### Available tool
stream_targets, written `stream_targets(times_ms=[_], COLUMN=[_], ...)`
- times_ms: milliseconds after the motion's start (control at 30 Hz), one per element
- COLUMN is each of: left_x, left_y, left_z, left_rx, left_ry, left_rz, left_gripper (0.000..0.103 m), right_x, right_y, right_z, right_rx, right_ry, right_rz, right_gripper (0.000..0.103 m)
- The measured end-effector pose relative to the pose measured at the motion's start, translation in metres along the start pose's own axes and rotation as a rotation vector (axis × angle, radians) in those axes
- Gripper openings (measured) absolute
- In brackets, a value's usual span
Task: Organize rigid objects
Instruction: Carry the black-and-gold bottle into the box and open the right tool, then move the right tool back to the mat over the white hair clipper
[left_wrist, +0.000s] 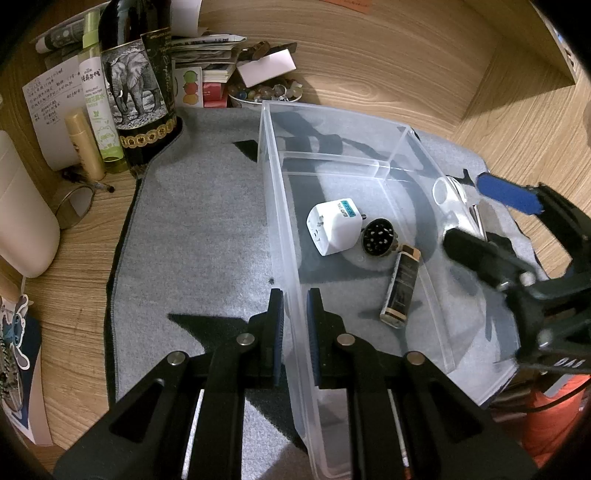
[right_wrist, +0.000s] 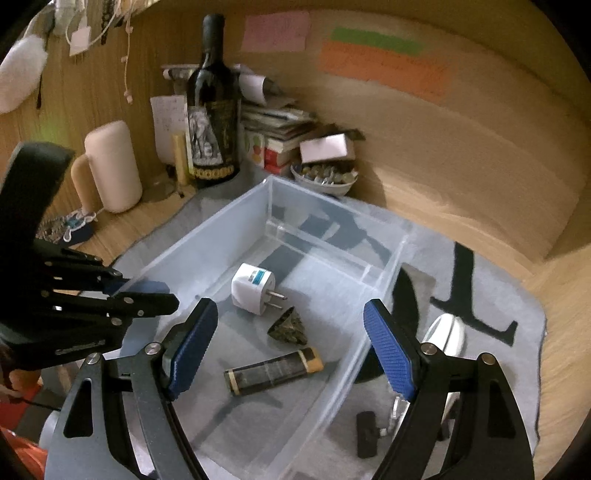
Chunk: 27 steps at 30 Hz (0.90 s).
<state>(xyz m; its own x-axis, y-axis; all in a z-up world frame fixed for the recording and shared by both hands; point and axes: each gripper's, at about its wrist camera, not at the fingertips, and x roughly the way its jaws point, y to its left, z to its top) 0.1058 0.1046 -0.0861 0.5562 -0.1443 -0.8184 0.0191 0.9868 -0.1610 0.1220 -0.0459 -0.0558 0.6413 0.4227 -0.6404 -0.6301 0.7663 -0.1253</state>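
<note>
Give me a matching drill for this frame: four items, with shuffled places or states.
Items:
1. left claw
2. right claw
3. white plug adapter
4. wine bottle

Places or states:
A. upright on the desk, beyond the grey mat
B. lying inside the clear bin
C. shut on the bin's side wall
D. open, holding nothing

Pairs: 1-C, 2-D, 3-B, 4-A

Left gripper (left_wrist: 295, 306) fingers pinched together, angled downward, right gripper (right_wrist: 291, 343) fingers spread wide
</note>
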Motion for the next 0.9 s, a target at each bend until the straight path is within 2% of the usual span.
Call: stream_targets(times_ms=[300, 467, 700, 900], left_x=[0.000, 0.000, 0.000, -0.001], left_y=[0.000, -0.001, -0.001, -0.001], left_z=[0.000, 0.000, 0.000, 0.000], left_rx=[-0.001, 0.000, -0.002, -0.002], left_ry=[0.000, -0.001, -0.001, -0.001], left_rz=[-0.001, -0.001, -0.003, -0.003], left_gripper=[0.012, 0.012, 0.012, 0.012], right_x=[-0.033, -0.049, -0.044, -0.027], right_y=[-0.027, -0.051, -0.081, -0.094], right_z=[-0.005, -0.018, -0.056, -0.093], right_rx=[0.048, 0.094, 0.197, 0.293], right_ry=[-0.057, -0.053, 0.042, 0.132], right_rz=[-0.087, -0.167, -0.221, -0.206], right_gripper=[0.080, 0.081, 0.081, 0.081])
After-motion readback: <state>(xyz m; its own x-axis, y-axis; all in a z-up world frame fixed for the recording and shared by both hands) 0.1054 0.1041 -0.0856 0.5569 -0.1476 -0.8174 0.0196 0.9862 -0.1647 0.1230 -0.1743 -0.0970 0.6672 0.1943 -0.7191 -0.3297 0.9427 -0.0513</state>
